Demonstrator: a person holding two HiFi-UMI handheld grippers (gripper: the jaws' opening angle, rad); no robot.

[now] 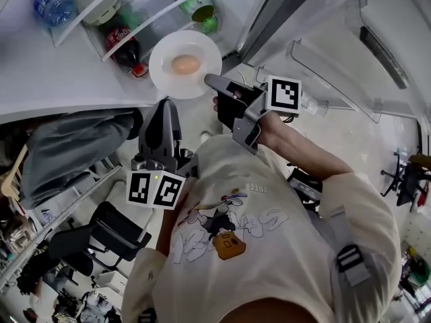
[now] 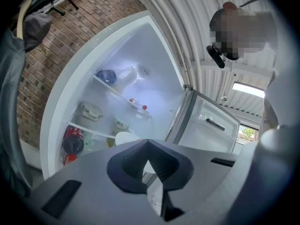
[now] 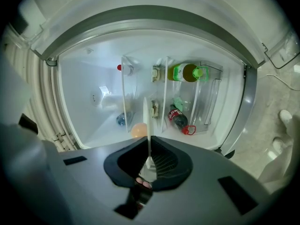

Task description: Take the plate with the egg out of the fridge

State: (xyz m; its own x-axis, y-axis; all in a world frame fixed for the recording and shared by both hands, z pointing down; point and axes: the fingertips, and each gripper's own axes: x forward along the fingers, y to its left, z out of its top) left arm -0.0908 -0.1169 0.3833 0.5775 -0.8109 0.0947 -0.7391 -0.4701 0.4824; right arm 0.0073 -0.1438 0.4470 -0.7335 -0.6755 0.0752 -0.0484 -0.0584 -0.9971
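Two grey handheld grippers share the frame: the left gripper (image 1: 168,103) hangs with its jaws pressed together on nothing, while the right gripper (image 1: 210,81) clamps the near rim of a round white plate (image 1: 165,66). The plate lies level and face up, reaching away from the jaws, with a tan egg (image 1: 186,64) at its centre. It sits at the mouth of the open white fridge (image 3: 93,69), where a dark cola bottle (image 1: 123,42) and a green bottle (image 1: 199,5) are shelved.

Head view: high, looks steeply down over person's chest (image 1: 256,214) at open fridge (image 1: 47,66). Left gripper view: farther back, angled up at fridge front. Right gripper view: close, straight into interior. All share shelves (image 1: 131,11), cola bottle (image 1: 123,42).
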